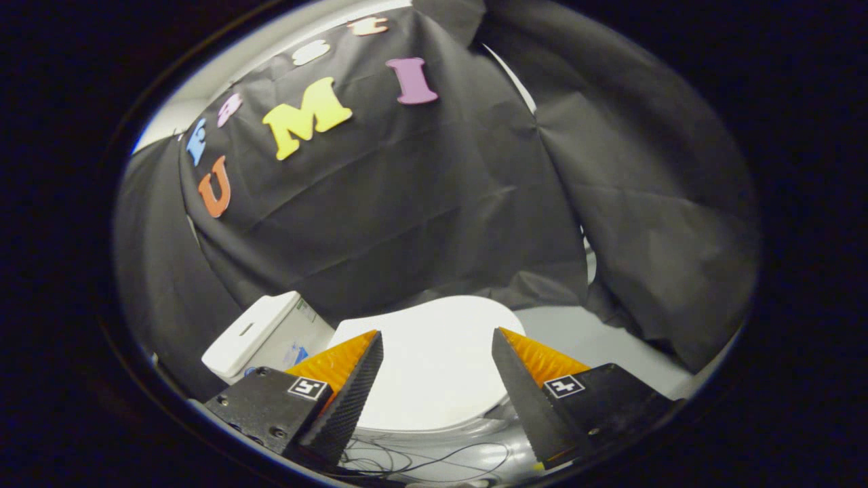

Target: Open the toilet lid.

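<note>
A white toilet lid (434, 359) lies flat and closed on the bowl, just ahead of and between my two fingers. The white tank (261, 332) with its top button stands beyond the left finger. My gripper (437, 332) is open, its fingertips spread wide above the lid with nothing between them. The lid's near rim and a shiny band of bowl (488, 423) show below the fingers.
Black cloth walls hang close behind and to the right of the toilet. A strip of pale floor (583, 335) shows right of the lid. Thin dark wires (420, 457) lie on the surface below the bowl, near the finger bases.
</note>
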Motion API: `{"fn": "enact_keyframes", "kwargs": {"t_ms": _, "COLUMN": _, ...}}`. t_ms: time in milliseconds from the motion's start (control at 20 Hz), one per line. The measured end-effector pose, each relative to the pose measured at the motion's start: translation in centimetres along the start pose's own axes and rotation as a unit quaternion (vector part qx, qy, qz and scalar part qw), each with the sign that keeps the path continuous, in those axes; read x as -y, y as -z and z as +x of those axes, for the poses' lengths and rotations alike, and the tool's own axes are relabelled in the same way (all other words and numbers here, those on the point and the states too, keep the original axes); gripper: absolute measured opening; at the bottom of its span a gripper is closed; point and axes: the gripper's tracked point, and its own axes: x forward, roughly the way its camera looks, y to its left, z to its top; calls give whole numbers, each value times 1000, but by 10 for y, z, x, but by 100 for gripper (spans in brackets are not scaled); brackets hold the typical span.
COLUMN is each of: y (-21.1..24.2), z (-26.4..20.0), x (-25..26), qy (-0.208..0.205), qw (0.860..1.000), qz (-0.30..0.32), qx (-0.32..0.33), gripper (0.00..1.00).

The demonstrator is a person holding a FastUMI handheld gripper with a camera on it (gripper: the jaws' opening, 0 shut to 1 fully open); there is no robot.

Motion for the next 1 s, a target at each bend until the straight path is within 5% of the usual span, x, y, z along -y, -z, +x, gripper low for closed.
{"fn": "enact_keyframes", "kwargs": {"t_ms": 400, "y": 45, "z": 23, "x": 69, "qy": 20, "qw": 990, "qz": 130, "qx": -55, "gripper": 99}}
{"fn": "enact_keyframes", "kwargs": {"t_ms": 1000, "y": 107, "z": 49, "x": 106, "qy": 19, "qw": 961, "qz": 249, "qx": -120, "gripper": 92}}
